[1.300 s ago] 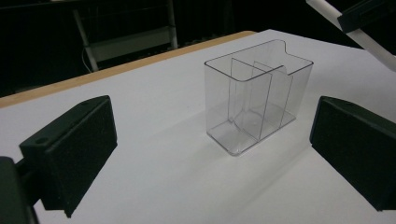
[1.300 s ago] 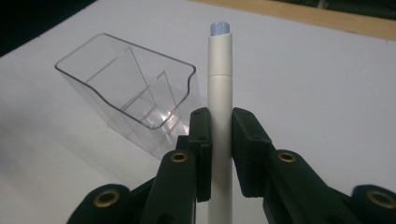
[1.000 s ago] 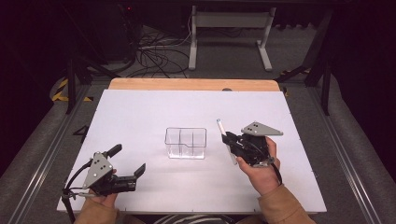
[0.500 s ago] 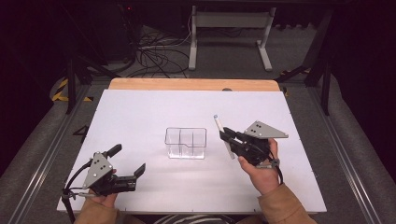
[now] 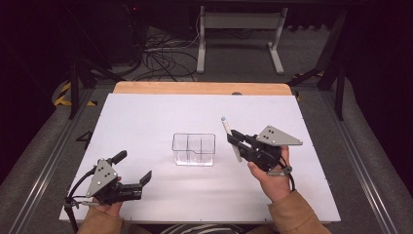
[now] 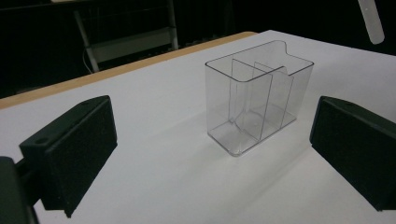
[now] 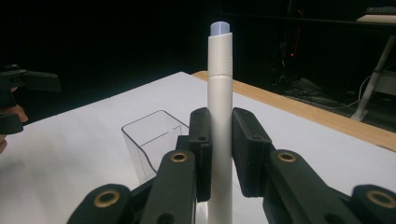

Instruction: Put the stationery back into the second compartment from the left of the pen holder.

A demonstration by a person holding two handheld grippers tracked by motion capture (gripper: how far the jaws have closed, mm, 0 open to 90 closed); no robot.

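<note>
Nearest, left gripper (image 5: 132, 167): black two-jaw tool with grey plate, resting low at the table's near left edge, jaws spread wide with nothing between them, apparently parked while the other hand works.

Right gripper (image 5: 233, 140): jaws drawn narrow, clamped on a white marker pen (image 5: 231, 138). Pen held near upright, pale blue cap end uppermost, probably so it can be lowered lengthwise into a compartment. Barrel smooth, cylindrical, matte plastic.

Centre: clear plastic organiser box (image 5: 194, 149), rectangular, thin rigid walls, inner partitions forming compartments, one notched corner. Stands upright just beside the pen, apart from it.

Underneath: white table (image 5: 160, 112), flat and matte, with a wooden strip (image 5: 195, 88) along the far edge.
</note>
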